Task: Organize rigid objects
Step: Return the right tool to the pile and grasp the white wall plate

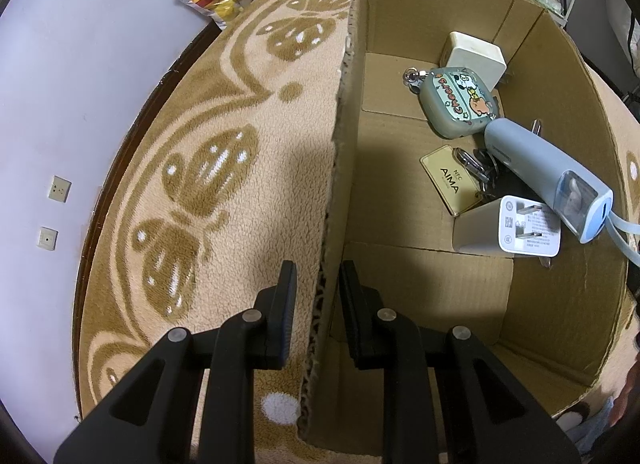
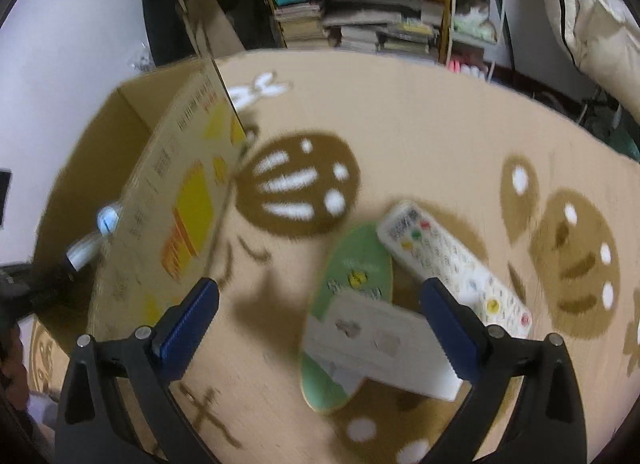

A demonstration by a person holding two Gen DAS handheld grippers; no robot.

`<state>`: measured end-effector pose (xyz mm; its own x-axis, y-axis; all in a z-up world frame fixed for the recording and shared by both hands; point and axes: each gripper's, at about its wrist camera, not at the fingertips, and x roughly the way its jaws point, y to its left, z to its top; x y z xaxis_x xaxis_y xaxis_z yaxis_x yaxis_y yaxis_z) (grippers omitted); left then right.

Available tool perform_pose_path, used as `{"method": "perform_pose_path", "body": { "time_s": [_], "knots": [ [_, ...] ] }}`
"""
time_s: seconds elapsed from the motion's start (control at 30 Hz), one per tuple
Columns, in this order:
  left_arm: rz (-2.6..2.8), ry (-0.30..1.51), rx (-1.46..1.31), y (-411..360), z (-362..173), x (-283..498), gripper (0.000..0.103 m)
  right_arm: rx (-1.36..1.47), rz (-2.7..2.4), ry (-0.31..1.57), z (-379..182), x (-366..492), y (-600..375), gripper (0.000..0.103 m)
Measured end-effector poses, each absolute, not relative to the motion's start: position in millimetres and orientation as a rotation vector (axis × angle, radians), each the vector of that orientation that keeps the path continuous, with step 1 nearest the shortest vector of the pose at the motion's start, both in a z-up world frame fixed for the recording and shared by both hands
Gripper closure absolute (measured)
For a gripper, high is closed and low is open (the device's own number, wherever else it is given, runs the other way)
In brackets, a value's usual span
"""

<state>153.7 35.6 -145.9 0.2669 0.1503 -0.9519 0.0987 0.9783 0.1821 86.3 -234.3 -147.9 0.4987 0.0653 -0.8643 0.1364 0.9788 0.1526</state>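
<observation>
— Cardboard wall sits between the fingers of my left gripper [image 1: 318, 284]; its jaws stand narrow, one finger outside over the blanket [image 1: 224, 167], the other inside the box [image 1: 420, 296]. Whether they pinch the wall, I cannot tell.

— What lies in the box?

— At two o'clock from my left fingers: a white charger [image 1: 474, 53], a green-grey case [image 1: 456, 101] touching it, a gold tag [image 1: 450, 179], keys [image 1: 478, 167], a blue tube [image 1: 548, 179] and a second charger [image 1: 508, 227] just beside it.

— And your right gripper [image 2: 320, 318]?

— Jaws wide, holding nothing, above the blanket. At one o'clock lies a white remote [image 2: 452, 260], touching a green oval board [image 2: 352, 284]; a white block [image 2: 380, 344] rests on that board. The box side is at ten o'clock. That view is blurred.
</observation>
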Motion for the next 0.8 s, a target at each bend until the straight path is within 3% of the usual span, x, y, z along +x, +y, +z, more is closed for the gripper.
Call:
{"method": "perform_pose_path", "body": {
  "time_s": [0.8],
  "knots": [
    [0.038,1.303,0.221,36.7,-144.6,152.1,0.081,0.201,-0.118,1.173,-181.9,78.1,-253.1,0.0]
  ]
}}
